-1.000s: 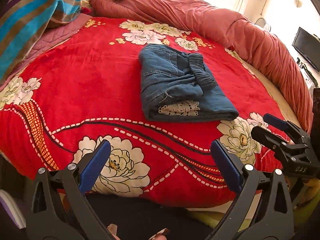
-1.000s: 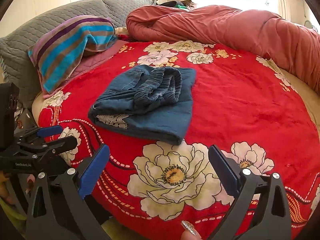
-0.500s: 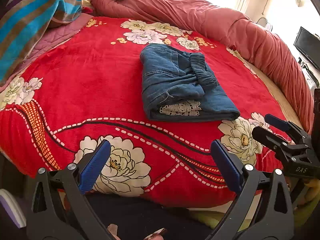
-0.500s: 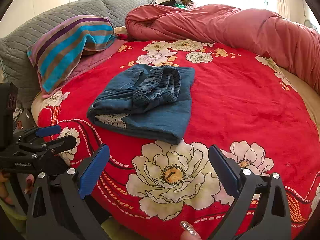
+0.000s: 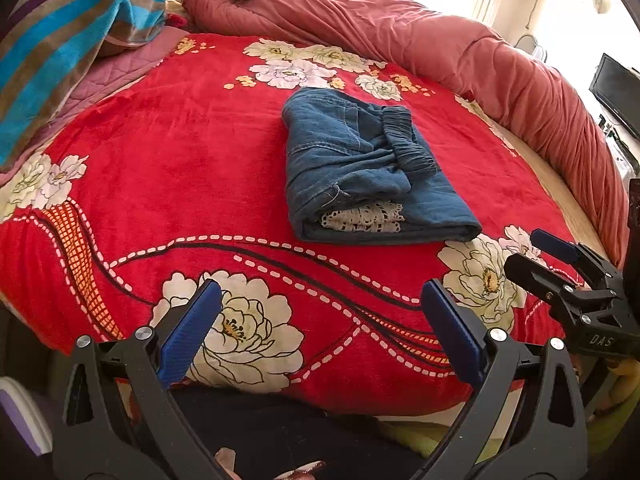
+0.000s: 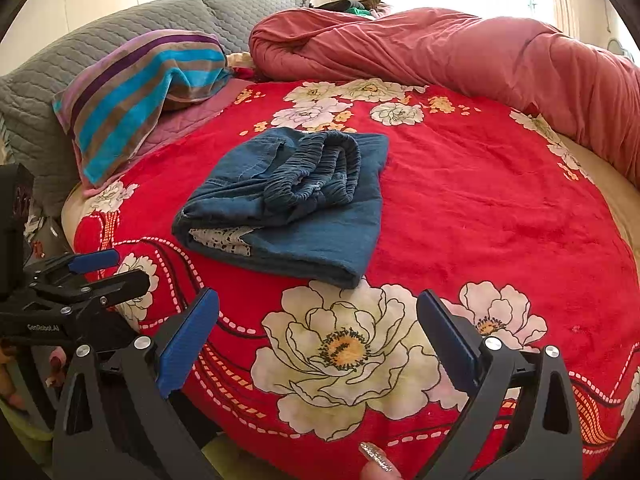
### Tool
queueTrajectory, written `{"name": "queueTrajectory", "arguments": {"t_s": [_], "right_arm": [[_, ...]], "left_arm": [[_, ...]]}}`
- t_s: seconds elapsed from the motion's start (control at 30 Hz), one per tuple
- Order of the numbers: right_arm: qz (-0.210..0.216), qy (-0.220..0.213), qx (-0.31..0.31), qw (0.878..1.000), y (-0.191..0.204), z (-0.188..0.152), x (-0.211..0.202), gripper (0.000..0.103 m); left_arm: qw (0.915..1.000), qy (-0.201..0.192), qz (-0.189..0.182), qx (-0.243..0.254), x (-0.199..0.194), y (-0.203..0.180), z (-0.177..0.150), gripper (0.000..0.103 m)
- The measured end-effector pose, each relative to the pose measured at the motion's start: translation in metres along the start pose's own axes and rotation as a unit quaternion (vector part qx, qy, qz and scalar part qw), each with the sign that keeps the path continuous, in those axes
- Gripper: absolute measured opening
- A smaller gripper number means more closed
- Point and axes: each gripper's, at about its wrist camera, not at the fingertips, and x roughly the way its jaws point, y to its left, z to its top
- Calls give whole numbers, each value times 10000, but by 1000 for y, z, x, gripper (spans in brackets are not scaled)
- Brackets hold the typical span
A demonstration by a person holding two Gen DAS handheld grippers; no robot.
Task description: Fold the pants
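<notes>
The blue denim pants (image 5: 360,172) lie folded into a compact stack on the red flowered blanket (image 5: 168,152), elastic waistband on top and a white lace hem showing at the near edge; they also show in the right wrist view (image 6: 292,204). My left gripper (image 5: 320,320) is open and empty, hovering over the blanket's near edge, well short of the pants. My right gripper (image 6: 316,328) is open and empty, also near the front edge. Each gripper shows at the side of the other's view, the right one (image 5: 560,264) and the left one (image 6: 100,272).
A rolled pink-red duvet (image 5: 440,48) runs along the back and right of the bed. A striped pillow (image 6: 136,88) and a grey quilted headboard (image 6: 120,28) sit at the back left. A dark screen (image 5: 616,88) stands at the far right.
Both grippers have drifted very slightly; the pants stay folded and untouched. Nothing was grasped or released.
</notes>
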Motion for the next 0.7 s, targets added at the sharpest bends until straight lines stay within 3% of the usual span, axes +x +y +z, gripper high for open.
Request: {"name": "queueTrajectory", "arguments": {"t_s": [0.7], "right_arm": [[-47,-7,15,10000,-1,0,1,98]], "left_arm": [[10000,-41,48,60,-2,-2,1,93]]}}
